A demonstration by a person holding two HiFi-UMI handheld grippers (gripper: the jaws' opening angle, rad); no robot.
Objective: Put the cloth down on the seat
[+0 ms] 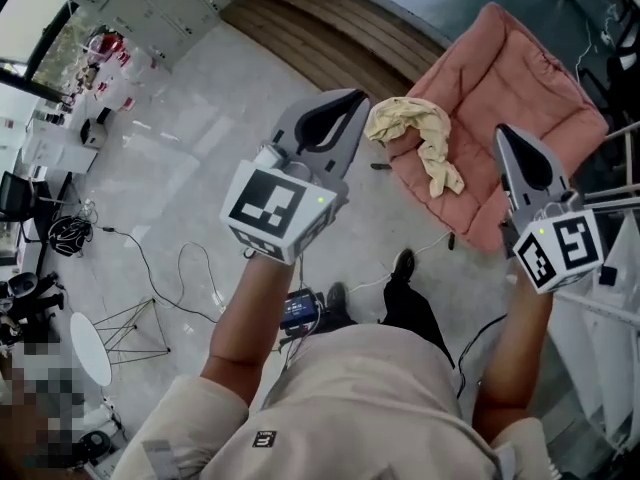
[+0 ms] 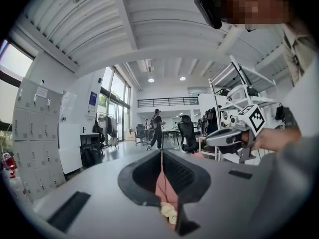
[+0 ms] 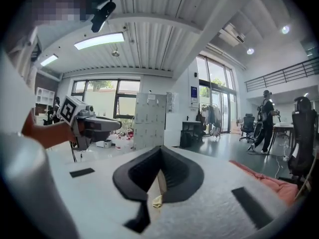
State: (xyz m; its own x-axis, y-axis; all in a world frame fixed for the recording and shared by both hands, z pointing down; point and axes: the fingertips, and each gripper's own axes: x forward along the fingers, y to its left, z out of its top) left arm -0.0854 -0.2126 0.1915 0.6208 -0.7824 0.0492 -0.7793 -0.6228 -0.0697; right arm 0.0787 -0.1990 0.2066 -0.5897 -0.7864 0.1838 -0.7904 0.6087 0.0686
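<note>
The pink cushioned seat [image 1: 520, 98] carries the crumpled yellow cloth [image 1: 420, 133] at its left edge. Over the seat's near side, the left gripper [image 1: 356, 99] and right gripper [image 1: 504, 131] flank the cloth without touching it, jaws pressed together, empty.

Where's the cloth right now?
Head view, upper centre: the cloth lies crumpled on the left part of the pink seat, just right of the shut left gripper, unheld.
</note>
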